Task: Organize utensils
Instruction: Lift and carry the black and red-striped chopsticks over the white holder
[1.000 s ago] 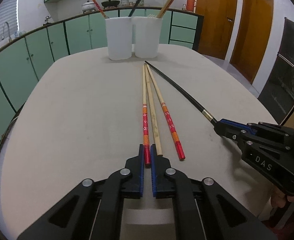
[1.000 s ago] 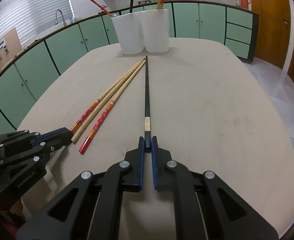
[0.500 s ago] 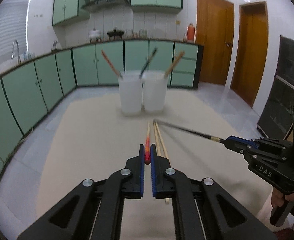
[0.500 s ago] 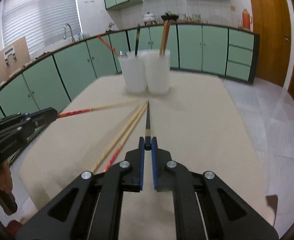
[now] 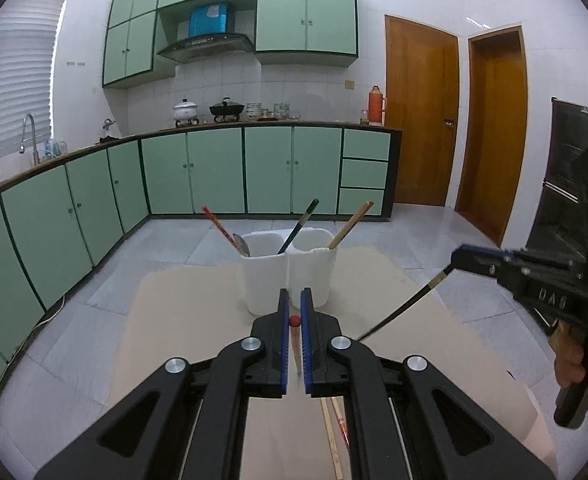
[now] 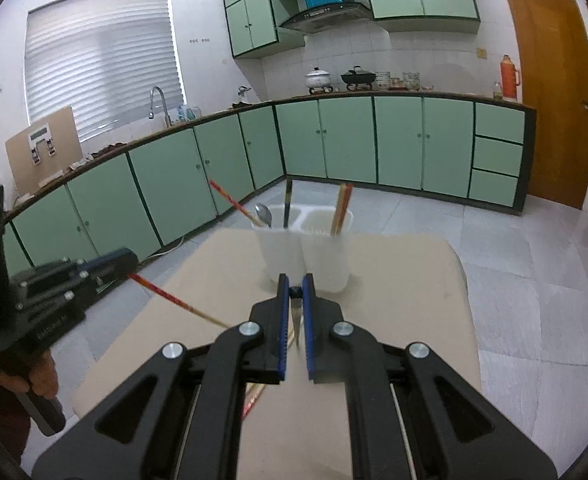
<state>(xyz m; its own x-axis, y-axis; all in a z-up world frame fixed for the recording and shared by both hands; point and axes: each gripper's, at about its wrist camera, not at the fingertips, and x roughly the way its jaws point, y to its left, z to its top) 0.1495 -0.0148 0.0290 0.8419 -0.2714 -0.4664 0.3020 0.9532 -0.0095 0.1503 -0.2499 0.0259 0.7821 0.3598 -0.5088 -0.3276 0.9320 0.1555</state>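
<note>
My left gripper point(image 5: 294, 300) is shut on a red-ended chopstick point(image 5: 295, 336), raised above the table with its tip hanging down. It also shows in the right wrist view point(image 6: 166, 298). My right gripper point(image 6: 296, 286) is shut on a black chopstick point(image 6: 296, 320), also lifted; it shows in the left wrist view point(image 5: 406, 308). Two white cups point(image 5: 266, 276) point(image 5: 314, 268) stand side by side at the table's far end, holding a red chopstick, a spoon, a black chopstick and wooden chopsticks. A wooden chopstick point(image 5: 332, 440) and a red-patterned one point(image 5: 342, 426) lie on the table below.
The beige table point(image 5: 174, 320) has rounded edges, with tiled floor beyond. Green kitchen cabinets run along the back and left. Wooden doors stand at the right. A dark cabinet point(image 5: 574, 184) is at the far right.
Both grippers have lifted their chopsticks off the table and tilted upward, so the chopsticks now hang tip-down. The cups appear lower in both views. Two chopsticks stayed on the table.
</note>
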